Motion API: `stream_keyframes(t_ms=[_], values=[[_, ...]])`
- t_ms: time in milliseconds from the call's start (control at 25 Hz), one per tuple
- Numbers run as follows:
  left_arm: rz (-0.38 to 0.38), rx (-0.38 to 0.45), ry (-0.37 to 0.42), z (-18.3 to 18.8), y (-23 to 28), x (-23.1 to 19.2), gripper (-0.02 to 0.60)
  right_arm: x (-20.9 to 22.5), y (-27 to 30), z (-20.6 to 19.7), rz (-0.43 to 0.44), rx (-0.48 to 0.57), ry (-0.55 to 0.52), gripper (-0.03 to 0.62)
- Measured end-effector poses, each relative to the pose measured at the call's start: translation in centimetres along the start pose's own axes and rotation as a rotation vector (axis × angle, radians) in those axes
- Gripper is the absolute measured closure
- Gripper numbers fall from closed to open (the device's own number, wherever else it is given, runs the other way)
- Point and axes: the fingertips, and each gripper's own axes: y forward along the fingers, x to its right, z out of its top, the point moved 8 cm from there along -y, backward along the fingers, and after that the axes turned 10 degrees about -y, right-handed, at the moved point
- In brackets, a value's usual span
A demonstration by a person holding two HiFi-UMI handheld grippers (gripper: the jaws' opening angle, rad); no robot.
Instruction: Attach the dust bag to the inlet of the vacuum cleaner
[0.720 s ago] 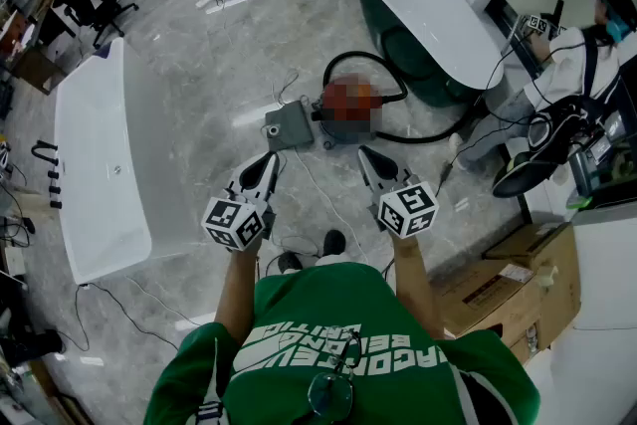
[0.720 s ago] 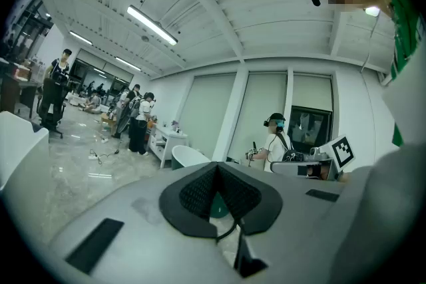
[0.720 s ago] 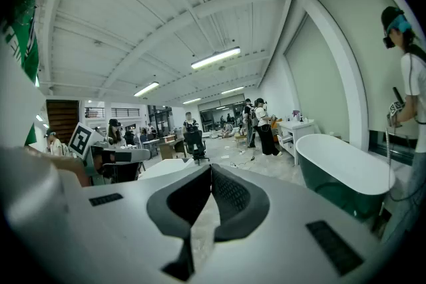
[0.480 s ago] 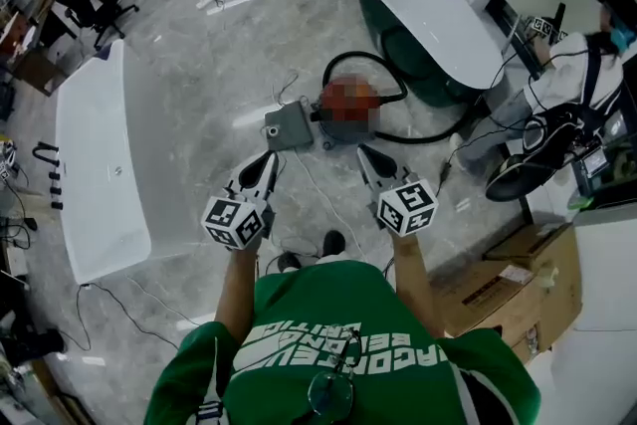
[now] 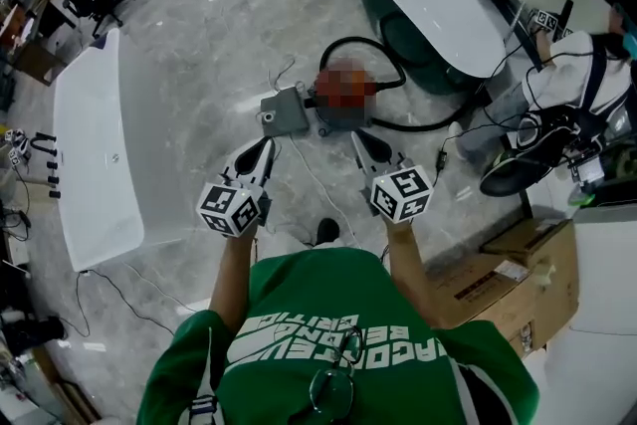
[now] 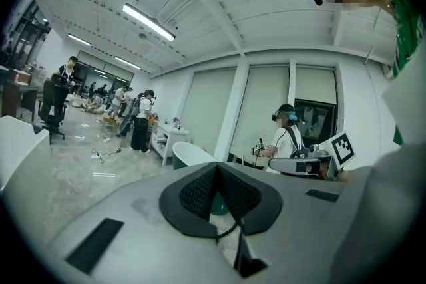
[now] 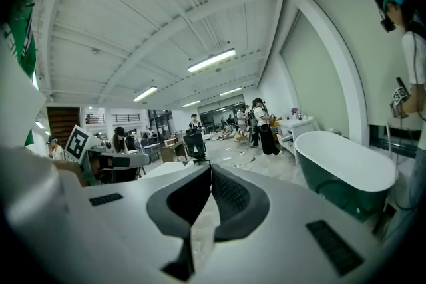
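The vacuum cleaner point(image 5: 340, 116) lies on the grey floor in the head view, its red body partly under a mosaic patch and its black hose point(image 5: 384, 55) looping behind it. The grey dust bag point(image 5: 287, 111), with a round hole at one corner, lies on the floor against the vacuum's left side. My left gripper point(image 5: 265, 146) hangs in the air just short of the bag, shut and empty. My right gripper point(image 5: 358, 140) is level with it, just short of the vacuum, also shut and empty. In the gripper views the left gripper point(image 6: 216, 168) and the right gripper point(image 7: 210, 168) each show jaws closed with nothing between them.
A white bathtub point(image 5: 95, 144) stands at the left, and a green-and-white one point(image 5: 428, 5) behind the vacuum. Cardboard boxes point(image 5: 508, 279) sit at the right, near a person point(image 5: 577, 65) with equipment. Loose cables point(image 5: 299, 169) trail over the floor, and the wearer's shoe point(image 5: 326, 231) is below the grippers.
The whole head view has slid slightly up the picture. Both grippers stay shut, empty and side by side, about as far from the bag and the vacuum as before.
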Motion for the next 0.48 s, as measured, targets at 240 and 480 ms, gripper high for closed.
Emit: stream_keyframes(t_ms=[240,480], values=[[0.056,-0.002,-0.007,0.3,0.2,-1.2,0.578,0.8,0.3,-0.7,0.004,-0.026,0.008,0.585],[0.09,0.0,0.002,1.3,0.8,-3.6,0.578,0.8,2.2,-1.0,0.006,-0.028,0.011,0.585]])
